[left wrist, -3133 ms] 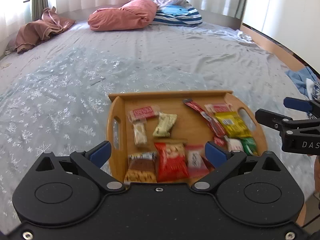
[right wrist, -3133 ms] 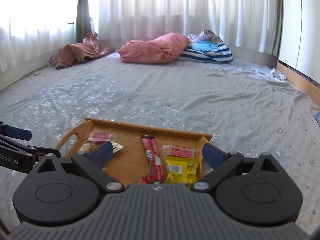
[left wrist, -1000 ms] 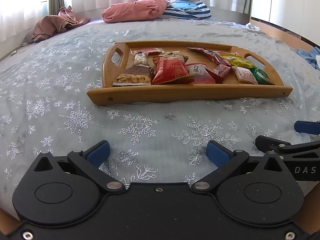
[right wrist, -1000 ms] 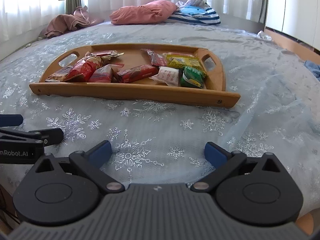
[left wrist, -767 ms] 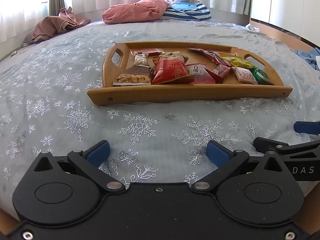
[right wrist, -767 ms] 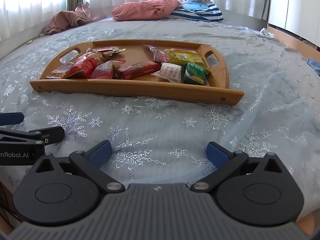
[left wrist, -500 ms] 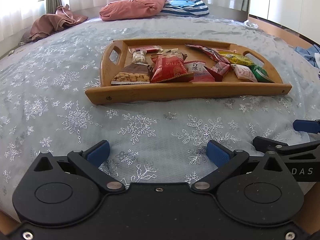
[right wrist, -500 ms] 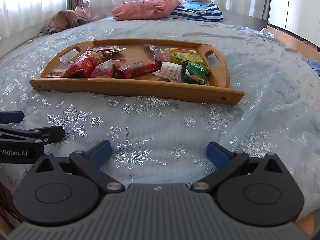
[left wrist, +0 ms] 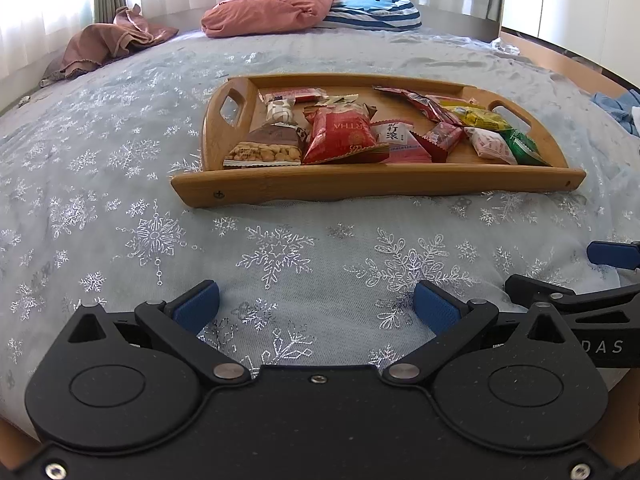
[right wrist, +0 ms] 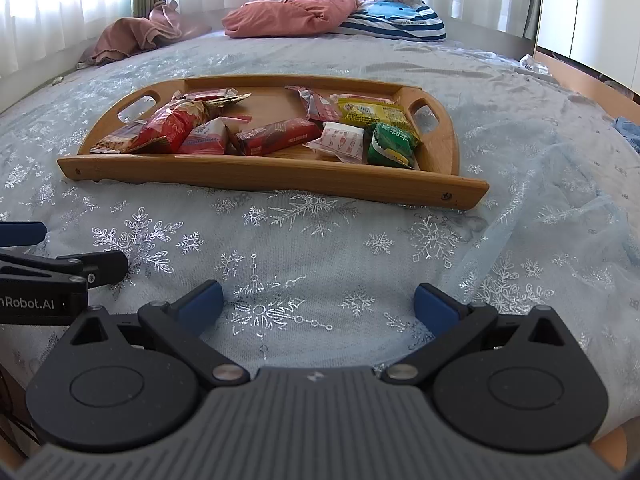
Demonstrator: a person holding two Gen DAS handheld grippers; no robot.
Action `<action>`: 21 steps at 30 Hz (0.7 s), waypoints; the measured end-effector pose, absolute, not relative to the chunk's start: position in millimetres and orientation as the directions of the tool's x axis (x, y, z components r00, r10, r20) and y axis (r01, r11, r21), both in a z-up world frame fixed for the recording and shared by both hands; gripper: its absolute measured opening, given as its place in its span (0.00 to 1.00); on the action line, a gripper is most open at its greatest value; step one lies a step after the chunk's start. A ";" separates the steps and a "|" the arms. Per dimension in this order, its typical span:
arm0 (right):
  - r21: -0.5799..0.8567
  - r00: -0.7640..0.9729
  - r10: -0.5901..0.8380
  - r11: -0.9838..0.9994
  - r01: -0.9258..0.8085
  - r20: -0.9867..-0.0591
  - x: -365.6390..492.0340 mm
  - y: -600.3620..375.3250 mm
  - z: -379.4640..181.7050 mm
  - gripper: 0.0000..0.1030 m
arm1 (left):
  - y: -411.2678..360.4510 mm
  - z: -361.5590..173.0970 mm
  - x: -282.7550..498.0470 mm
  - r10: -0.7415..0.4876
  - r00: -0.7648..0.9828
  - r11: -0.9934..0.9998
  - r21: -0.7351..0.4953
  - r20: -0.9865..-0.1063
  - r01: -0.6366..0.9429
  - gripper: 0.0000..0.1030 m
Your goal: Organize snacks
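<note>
**Grippers empty, tray ahead**

The left gripper (left wrist: 316, 308) and right gripper (right wrist: 318, 306) hover side by side, fingers apart and empty, above the snowflake-patterned blue bedspread (left wrist: 120, 200). Well ahead lies the oblong wooden tray (right wrist: 260, 172) holding mixed wrapped snacks (left wrist: 340, 136).

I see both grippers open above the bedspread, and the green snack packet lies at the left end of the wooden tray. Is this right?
Not quite. The green snack packet lies at the right end of the wooden tray, beside its right handle, as the right wrist view shows. The rest holds: the left gripper and right gripper are both open above the bedspread.
</note>
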State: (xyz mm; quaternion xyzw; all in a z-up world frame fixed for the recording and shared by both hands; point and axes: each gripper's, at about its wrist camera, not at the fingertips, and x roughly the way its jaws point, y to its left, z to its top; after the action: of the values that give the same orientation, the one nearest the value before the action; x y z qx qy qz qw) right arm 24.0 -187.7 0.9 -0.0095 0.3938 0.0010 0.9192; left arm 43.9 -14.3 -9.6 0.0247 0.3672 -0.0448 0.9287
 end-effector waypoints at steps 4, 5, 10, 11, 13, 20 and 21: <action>-0.017 0.690 -0.006 1.000 -0.009 -0.724 24.2 -187.5 0.8 1.00 | -13.9 -9.5 44.0 -0.067 0.726 0.995 0.009 -0.685 0.101 1.00; -0.017 0.690 -0.006 1.000 -0.009 -0.724 24.3 -187.4 0.8 1.00 | -13.7 -9.3 43.8 -0.068 0.725 0.995 0.007 -0.685 0.100 1.00; -0.017 0.690 -0.006 1.000 -0.009 -0.724 24.2 -187.4 0.7 1.00 | -14.5 -10.3 41.9 -0.066 0.731 0.995 0.014 -0.679 0.102 1.00; -0.017 0.690 -0.006 1.000 -0.009 -0.724 24.2 -187.4 0.7 1.00 | -15.0 -10.5 41.7 -0.064 0.732 0.995 0.016 -0.678 0.103 1.00; -0.018 0.690 -0.007 1.000 -0.009 -0.724 24.3 -187.3 0.8 1.00 | -15.2 -10.7 41.8 -0.063 0.731 0.995 0.017 -0.679 0.102 1.00; -0.017 0.690 -0.006 1.000 -0.009 -0.724 24.3 -187.4 0.8 1.00 | -15.4 -10.7 42.4 -0.063 0.729 0.995 0.018 -0.681 0.102 1.00; -0.017 0.690 -0.006 1.000 -0.009 -0.724 24.2 -187.3 0.8 1.00 | -15.5 -10.8 42.4 -0.063 0.730 0.995 0.018 -0.681 0.102 1.00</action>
State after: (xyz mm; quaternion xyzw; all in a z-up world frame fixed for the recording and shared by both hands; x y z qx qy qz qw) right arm 24.2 -187.3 0.8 -0.0098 0.3938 0.0008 0.9191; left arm 42.4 -15.5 -10.8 0.0271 0.3651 -0.0445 0.9295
